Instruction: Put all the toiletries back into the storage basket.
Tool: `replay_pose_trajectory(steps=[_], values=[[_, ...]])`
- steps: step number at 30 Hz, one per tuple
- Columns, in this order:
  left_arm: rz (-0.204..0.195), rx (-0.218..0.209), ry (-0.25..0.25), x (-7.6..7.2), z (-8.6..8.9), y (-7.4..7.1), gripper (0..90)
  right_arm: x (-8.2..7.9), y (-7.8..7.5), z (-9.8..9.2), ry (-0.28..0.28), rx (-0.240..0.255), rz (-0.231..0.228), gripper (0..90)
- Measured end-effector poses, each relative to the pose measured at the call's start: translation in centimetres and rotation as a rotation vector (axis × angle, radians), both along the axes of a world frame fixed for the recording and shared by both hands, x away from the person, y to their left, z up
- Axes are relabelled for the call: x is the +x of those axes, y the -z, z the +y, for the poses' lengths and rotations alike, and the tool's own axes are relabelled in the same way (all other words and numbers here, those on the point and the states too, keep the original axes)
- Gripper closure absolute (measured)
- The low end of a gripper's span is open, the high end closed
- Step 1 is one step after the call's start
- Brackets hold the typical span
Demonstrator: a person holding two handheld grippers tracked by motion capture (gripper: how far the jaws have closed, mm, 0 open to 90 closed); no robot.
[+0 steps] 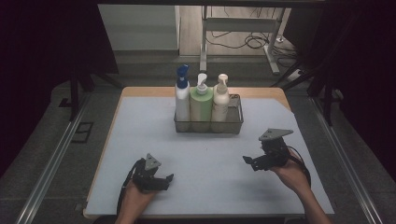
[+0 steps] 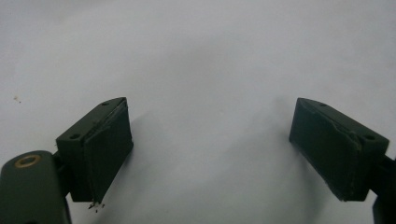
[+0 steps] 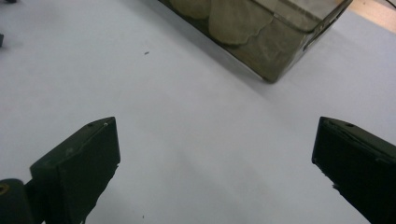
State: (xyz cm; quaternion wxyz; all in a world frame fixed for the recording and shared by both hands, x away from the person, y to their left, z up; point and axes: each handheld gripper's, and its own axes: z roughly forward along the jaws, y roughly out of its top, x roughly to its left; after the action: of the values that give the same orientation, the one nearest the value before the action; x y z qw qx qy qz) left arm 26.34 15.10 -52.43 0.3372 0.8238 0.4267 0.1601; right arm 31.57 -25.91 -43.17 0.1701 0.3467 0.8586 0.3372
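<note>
Three bottles stand upright in a dark mesh basket [image 1: 236, 122] at the table's middle back: a white spray bottle with a blue head [image 1: 182, 95], a green pump bottle [image 1: 201, 105] and a cream pump bottle [image 1: 220, 100]. My left gripper [image 1: 167, 179] rests low near the front left, open, with bare mat between its jaws [image 2: 210, 154]. My right gripper [image 1: 248, 161] hovers at the front right, its tips pointing left, open and empty [image 3: 215, 163]. In the right gripper view the basket's corner [image 3: 275, 51] lies ahead, apart from the jaws.
A pale blue mat [image 1: 210, 186] covers the wooden table [image 1: 140, 91]. Metal rails [image 1: 51, 163] run along both sides. A desk frame and cables [image 1: 252, 39] stand on the floor behind.
</note>
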Motion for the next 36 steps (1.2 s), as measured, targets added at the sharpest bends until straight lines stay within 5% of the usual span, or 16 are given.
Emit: replay_pose_trajectory(steps=[16, 36], values=[[0.000, -0.001, -0.001, 0.0, 0.0, 0.0, 12.7, -1.8, 4.3, -1.3, 0.025, -0.021, 0.024, 1.3], [-0.001, -0.001, 0.000, 0.0, 0.0, 0.0, 12.7, -2.9, 8.9, -2.4, 0.061, 0.033, 0.055, 0.0]])
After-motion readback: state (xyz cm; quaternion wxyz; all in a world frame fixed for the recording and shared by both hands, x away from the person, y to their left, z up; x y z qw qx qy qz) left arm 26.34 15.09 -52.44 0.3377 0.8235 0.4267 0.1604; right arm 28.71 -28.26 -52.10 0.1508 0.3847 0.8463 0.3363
